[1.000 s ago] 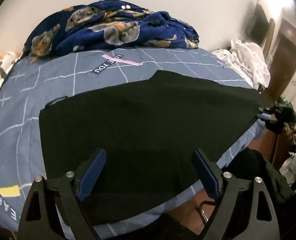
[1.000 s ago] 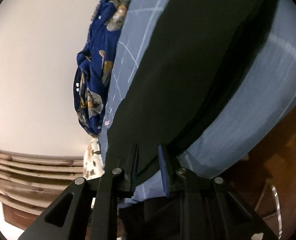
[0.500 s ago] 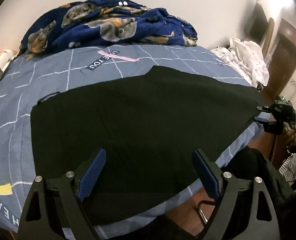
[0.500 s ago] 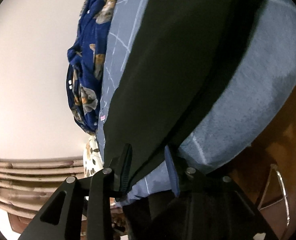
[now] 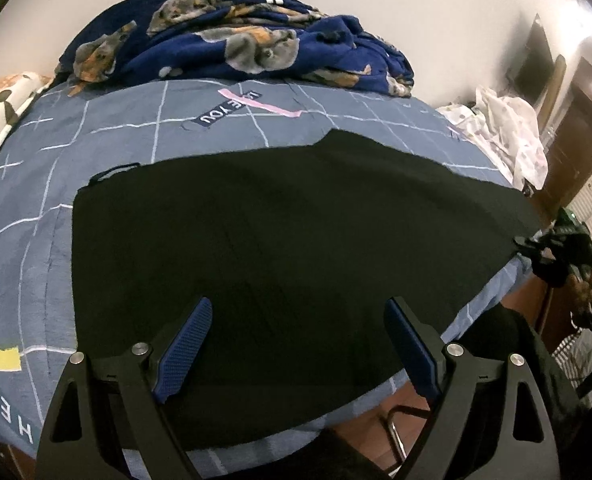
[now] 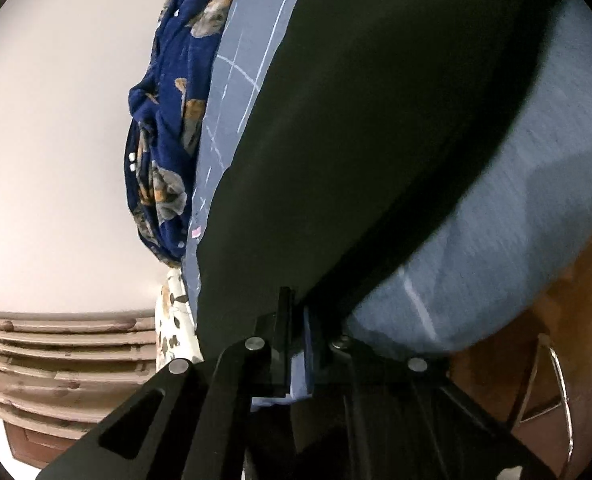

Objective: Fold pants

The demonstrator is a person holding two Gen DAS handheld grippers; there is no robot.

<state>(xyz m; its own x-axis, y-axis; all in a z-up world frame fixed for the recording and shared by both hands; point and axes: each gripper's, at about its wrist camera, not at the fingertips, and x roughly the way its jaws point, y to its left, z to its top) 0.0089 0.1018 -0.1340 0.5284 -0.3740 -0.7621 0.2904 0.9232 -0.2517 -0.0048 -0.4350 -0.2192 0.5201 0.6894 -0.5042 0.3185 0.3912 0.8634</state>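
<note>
Black pants (image 5: 287,240): spread flat across the bed, one edge reaching the near side of the mattress.
Bedsheet (image 5: 107,160): grey-blue, white grid lines, printed lettering.
Left gripper (image 5: 298,344): jaws wide apart, hovering above the pants, nothing between the pads.
Right gripper (image 6: 296,320): jaws clamped together on the pants' edge at the mattress side.
Blanket (image 5: 231,48): navy, dog print, bunched at the far side by the wall.

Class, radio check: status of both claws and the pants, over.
Left claw open above pants. Right claw shut on pants hem at bed edge. Nothing in the way.
</note>
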